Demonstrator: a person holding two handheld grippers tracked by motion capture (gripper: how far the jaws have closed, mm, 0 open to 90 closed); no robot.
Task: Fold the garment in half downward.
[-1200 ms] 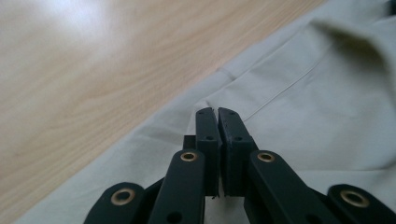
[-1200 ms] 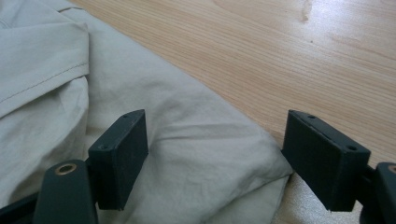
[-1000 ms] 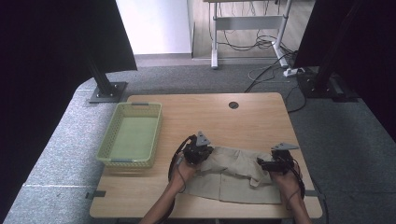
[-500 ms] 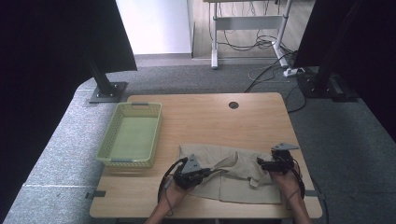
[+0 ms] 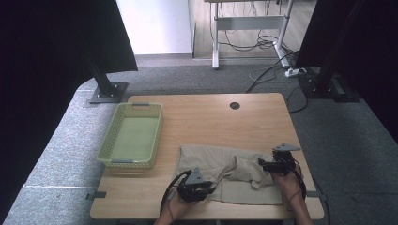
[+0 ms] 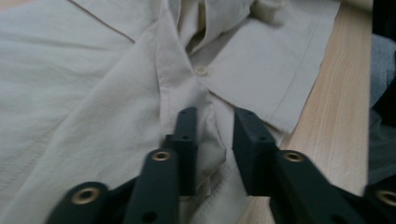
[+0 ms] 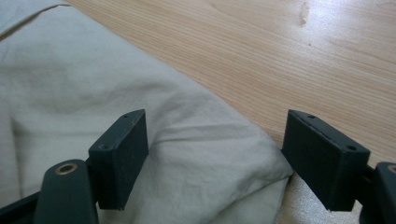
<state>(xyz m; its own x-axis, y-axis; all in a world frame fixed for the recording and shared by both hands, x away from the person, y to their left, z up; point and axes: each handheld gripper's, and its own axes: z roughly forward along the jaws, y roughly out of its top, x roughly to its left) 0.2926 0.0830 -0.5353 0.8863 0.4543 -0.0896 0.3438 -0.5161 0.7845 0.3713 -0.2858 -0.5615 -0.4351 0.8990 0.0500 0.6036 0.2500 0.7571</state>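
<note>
A beige shirt (image 5: 234,173) lies spread on the front right of the wooden table (image 5: 211,122). My left gripper (image 5: 205,190) sits low at the shirt's front left edge. In the left gripper view its jaws have just been opening. They stand a little apart around a raised fold of the shirt (image 6: 140,93) near a button (image 6: 201,71), and the left gripper (image 6: 215,135) no longer pinches the fold. My right gripper (image 5: 264,165) rests at the shirt's right side. In the right gripper view the right gripper (image 7: 222,154) is wide open over a rounded fold of shirt (image 7: 140,102).
A light green basket (image 5: 112,157) stands on the table's left part, a short way left of the shirt. A round cable hole (image 5: 234,105) lies near the far edge. Bare wood stretches behind the shirt. The front table edge runs just under both hands.
My left gripper has moved from the shirt's far left corner toward the front edge, drawing a strip of cloth with it, and its jaws have parted. The right gripper has stayed still.
</note>
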